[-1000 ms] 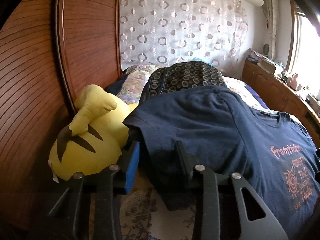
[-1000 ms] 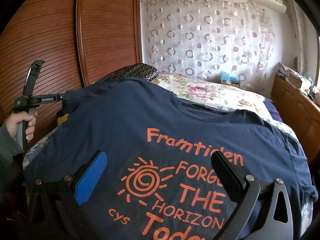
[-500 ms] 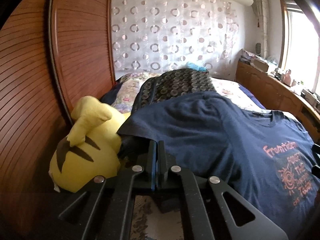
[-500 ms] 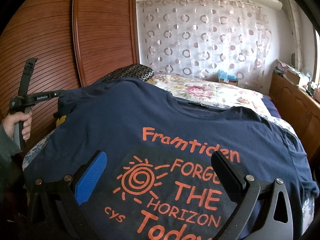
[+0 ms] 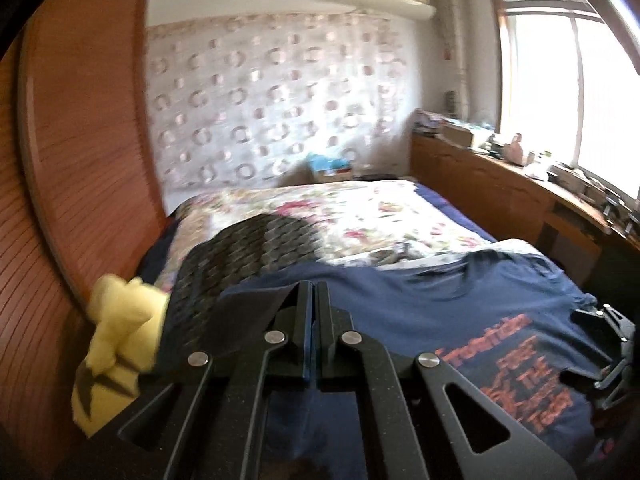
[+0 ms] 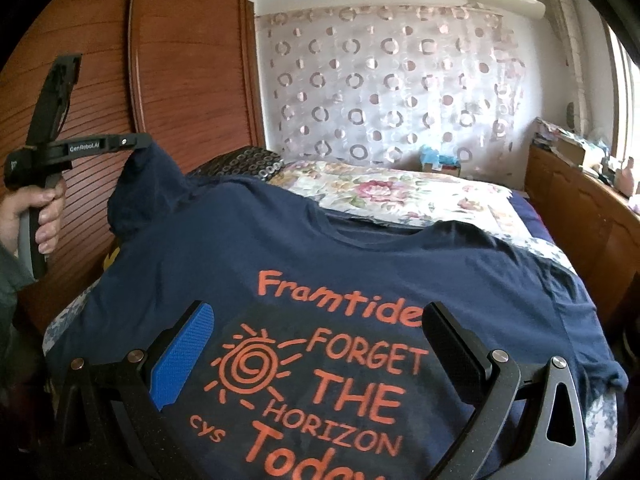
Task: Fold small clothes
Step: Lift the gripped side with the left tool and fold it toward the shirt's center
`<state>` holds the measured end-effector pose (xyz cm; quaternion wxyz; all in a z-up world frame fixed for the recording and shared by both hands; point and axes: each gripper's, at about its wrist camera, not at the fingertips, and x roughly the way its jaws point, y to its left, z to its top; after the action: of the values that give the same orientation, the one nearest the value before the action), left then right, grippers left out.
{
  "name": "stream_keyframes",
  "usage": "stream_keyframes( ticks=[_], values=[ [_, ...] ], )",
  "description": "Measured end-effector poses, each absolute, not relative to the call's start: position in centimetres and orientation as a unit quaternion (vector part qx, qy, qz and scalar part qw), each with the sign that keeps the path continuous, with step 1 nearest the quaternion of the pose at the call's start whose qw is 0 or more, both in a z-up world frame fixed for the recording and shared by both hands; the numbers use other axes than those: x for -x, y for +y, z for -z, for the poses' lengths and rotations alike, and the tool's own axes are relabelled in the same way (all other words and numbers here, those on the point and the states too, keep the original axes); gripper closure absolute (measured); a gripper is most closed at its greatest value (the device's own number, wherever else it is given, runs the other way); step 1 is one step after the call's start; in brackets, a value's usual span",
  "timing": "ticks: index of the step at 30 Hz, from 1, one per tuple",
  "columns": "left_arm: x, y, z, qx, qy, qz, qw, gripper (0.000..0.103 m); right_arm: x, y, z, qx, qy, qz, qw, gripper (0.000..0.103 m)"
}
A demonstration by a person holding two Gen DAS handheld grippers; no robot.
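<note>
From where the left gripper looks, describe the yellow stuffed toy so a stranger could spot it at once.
Find the reddish slatted wooden wardrobe left of the bed. At its foot, beside the dark circle-patterned cushion, lies the yellow plush toy. It is the only bright yellow thing there, with dark brown stripes, partly covered by the navy printed T-shirt.

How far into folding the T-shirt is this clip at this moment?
Early. Done: the navy T-shirt is spread print-up on the bed. In hand: the left gripper is shut on the T-shirt's sleeve, lifting it off the bed. The right gripper hovers open over the print, holding nothing. Left: no completed fold is visible, so all folds remain.
</note>
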<state>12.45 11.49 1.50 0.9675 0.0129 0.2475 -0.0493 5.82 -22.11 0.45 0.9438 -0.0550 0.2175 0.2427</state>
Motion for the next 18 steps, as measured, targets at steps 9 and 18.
stream_keyframes(
  ticks=[9,18],
  values=[
    [-12.5,5.3,-2.0,-0.024,0.264,0.132,0.955,0.101,-5.2,-21.3,0.4,0.048,0.221,-0.228,0.947,0.000],
    [-9.7,7.0,-2.6,-0.030,0.246,0.100,0.964,0.061,-5.7,-20.2,0.0,0.058,0.225,-0.236,0.944,0.000]
  ],
)
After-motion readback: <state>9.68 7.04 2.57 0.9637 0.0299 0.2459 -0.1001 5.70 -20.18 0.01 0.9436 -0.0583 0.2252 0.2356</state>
